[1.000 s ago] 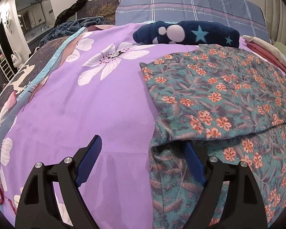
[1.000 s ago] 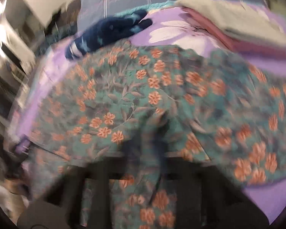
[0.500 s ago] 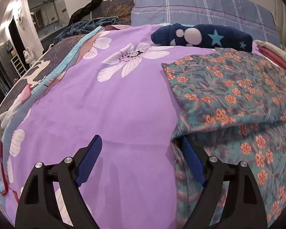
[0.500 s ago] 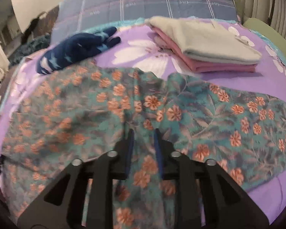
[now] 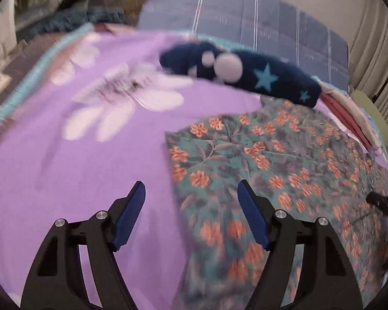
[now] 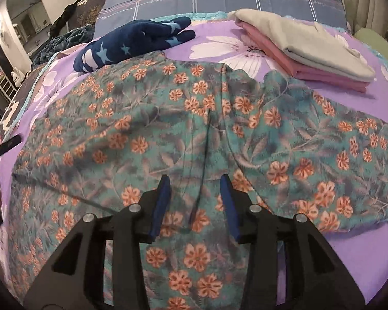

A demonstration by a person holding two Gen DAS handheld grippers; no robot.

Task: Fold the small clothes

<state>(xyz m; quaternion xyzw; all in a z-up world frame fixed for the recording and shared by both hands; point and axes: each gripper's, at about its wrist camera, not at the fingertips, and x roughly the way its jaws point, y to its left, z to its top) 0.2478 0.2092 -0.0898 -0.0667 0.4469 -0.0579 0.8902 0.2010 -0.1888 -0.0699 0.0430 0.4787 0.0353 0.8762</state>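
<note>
- I have the floral garment (image 6: 194, 118) spread flat on the bed (image 5: 64, 180), its long axis running left to right across both views.
- My left gripper (image 5: 191, 217) sits with jaws wide and empty, straddling the garment's left edge: one jaw over purple sheet, the other over cloth.
- My right gripper (image 6: 195, 206) hovers over the near middle, jaws partly apart, gripping nothing.
- I judge the left edge the nearer grasp, for folding it across to the right.
</note>
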